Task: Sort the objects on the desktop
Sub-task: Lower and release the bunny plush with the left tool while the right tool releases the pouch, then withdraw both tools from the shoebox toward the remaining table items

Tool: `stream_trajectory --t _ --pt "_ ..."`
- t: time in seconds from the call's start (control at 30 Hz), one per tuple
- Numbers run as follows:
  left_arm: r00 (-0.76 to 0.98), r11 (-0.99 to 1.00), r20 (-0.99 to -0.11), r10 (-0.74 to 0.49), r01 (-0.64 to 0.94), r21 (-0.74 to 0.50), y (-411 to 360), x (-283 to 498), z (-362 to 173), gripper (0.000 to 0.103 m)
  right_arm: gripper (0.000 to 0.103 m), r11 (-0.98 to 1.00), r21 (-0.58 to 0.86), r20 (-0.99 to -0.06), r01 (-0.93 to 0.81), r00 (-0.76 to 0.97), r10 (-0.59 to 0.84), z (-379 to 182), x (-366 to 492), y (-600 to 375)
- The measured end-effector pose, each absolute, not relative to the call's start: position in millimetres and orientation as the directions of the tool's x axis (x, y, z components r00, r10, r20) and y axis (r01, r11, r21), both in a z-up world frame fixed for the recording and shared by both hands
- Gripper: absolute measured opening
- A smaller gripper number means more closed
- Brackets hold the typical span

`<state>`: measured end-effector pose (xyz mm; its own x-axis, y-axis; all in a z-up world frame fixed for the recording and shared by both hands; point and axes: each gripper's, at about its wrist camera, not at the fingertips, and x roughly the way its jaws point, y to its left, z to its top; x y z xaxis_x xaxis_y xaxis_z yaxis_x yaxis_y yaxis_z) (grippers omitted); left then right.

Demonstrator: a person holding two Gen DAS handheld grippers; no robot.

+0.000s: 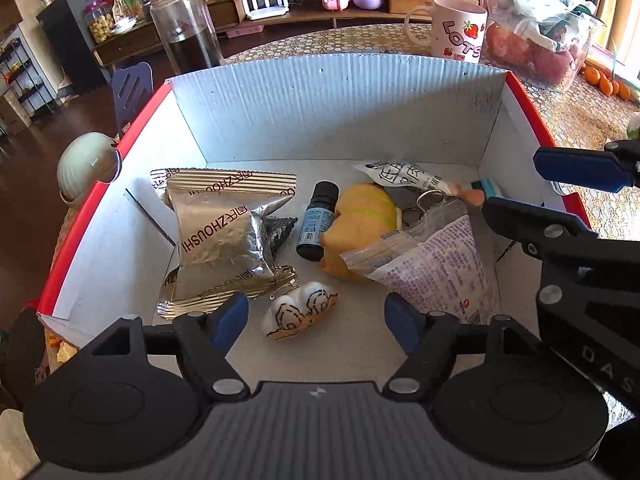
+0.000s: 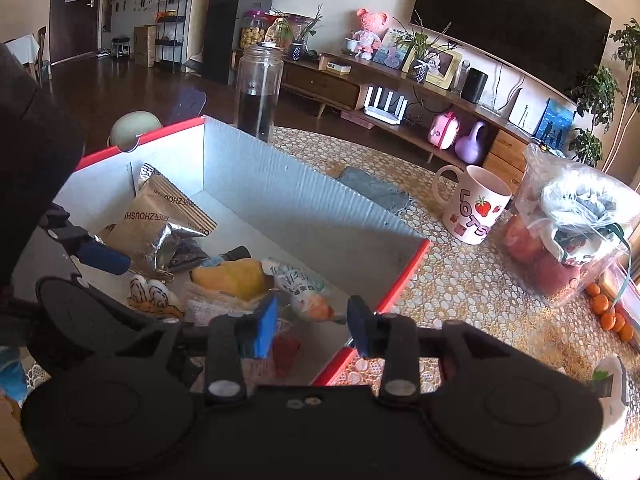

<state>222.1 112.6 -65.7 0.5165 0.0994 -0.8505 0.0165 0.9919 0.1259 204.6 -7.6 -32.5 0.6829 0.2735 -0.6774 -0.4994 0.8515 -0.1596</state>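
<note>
We see the left gripper (image 1: pixel 316 318) wide apart over the box (image 1: pixel 332 108), holding nothing. The little white toy (image 1: pixel 300 314) lies on the box floor right between its fingers. The right gripper (image 2: pixel 312 326) is partly apart and empty, above the box's red edge.

We see a corrugated cardboard box (image 1: pixel 332 108), matt white inside with glossy red edges. Along its left wall lies a crinkled, shiny foil packet (image 1: pixel 224 236); near the right wall, a clear glossy plastic wrapper (image 1: pixel 432 264). Beyond the far wall stand a glazed ceramic mug (image 1: pixel 456 32) and a clear glass jar (image 1: pixel 184 28) on rough woven matting (image 2: pixel 460 280).
</note>
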Motion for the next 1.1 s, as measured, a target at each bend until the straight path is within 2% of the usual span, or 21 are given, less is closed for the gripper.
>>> stream_trajectory --t 0.17,0.27,0.4,0.47,0.53,0.7,0.97,1.1 --pt "0.544 0.990 -0.832 0.113 0.010 0.141 106.8 213.0 -58.2 0.078 0.052 0.857 -0.134 -0.671 -0.498 0.682 0.292 -22.9 197.2 -19.3" --pt "0.554 0.991 -0.825 0.110 0.002 0.133 104.4 208.8 -52.9 0.085 0.062 0.865 -0.097 -0.666 -0.493 0.678 0.312 -16.4 194.9 -29.3" --pt "0.575 0.990 -0.809 0.120 -0.007 0.141 99.0 201.8 -46.3 0.089 0.069 0.867 -0.063 -0.652 -0.495 0.678 0.340 -6.9 186.9 -42.5" --pt "0.582 0.990 -0.804 0.120 -0.016 0.137 97.3 197.6 -44.0 0.091 0.079 0.867 -0.044 -0.643 -0.497 0.678 0.356 -1.9 182.0 -50.1" --pt "0.594 0.990 -0.795 0.126 -0.019 0.143 94.6 193.2 -41.5 0.092 0.084 0.863 -0.024 -0.633 -0.504 0.676 0.377 2.6 175.7 -57.6" --pt "0.616 0.989 -0.777 0.130 -0.031 0.141 87.1 183.5 -34.2 0.099 0.091 0.864 0.010 -0.614 -0.504 0.679 0.403 10.6 162.5 -77.7" --pt "0.645 0.992 -0.754 0.122 -0.047 0.120 74.9 168.0 -22.6 0.100 0.100 0.879 0.048 -0.580 -0.475 0.703 0.411 22.2 144.9 -116.0" --pt "0.649 0.995 -0.754 0.101 -0.049 0.091 68.0 160.6 -16.7 0.100 0.101 0.885 0.064 -0.568 -0.460 0.713 0.412 25.5 135.9 -137.0"
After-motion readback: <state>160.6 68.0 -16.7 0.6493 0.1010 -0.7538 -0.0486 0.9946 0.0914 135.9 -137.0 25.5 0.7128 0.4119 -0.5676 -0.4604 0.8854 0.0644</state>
